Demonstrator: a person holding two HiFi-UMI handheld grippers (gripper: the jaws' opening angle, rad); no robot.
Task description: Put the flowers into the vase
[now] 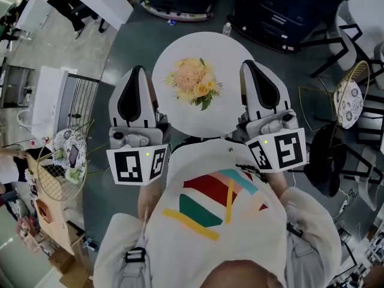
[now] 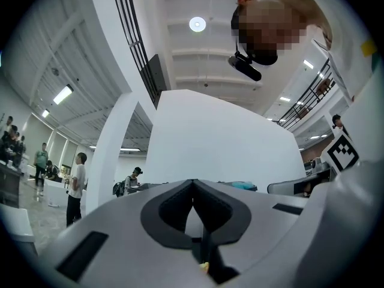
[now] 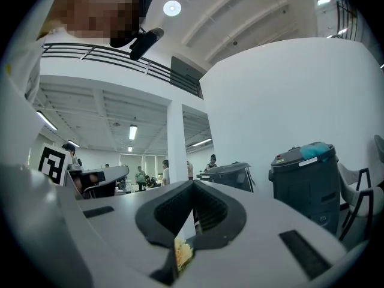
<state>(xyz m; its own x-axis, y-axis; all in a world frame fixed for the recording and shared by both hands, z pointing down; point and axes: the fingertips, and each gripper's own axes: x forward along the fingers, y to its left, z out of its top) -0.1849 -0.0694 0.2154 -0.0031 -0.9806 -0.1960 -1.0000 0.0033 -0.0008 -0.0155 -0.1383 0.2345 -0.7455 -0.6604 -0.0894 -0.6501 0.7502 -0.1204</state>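
A bouquet of peach and yellow flowers (image 1: 193, 81) stands upright in the middle of a round white table (image 1: 180, 117). The blooms hide whatever holds it, so no vase shows. My left gripper (image 1: 138, 69) hovers by the table's left rim, level with the bouquet and apart from it. My right gripper (image 1: 249, 63) hovers by the right rim, also apart. In the left gripper view the left gripper (image 2: 192, 182) has its jaws meeting at the tip, nothing between them. The right gripper (image 3: 193, 183) looks the same in its own view. A sliver of the flowers (image 3: 182, 252) shows beneath its jaws.
Wire chairs with patterned cushions stand left (image 1: 63, 161) and right (image 1: 349, 101) of the table. Dark wheeled bins (image 1: 282, 11) sit beyond it, one bin (image 3: 306, 173) seen in the right gripper view. A small bottle (image 1: 227, 29) lies on the floor. People stand far off.
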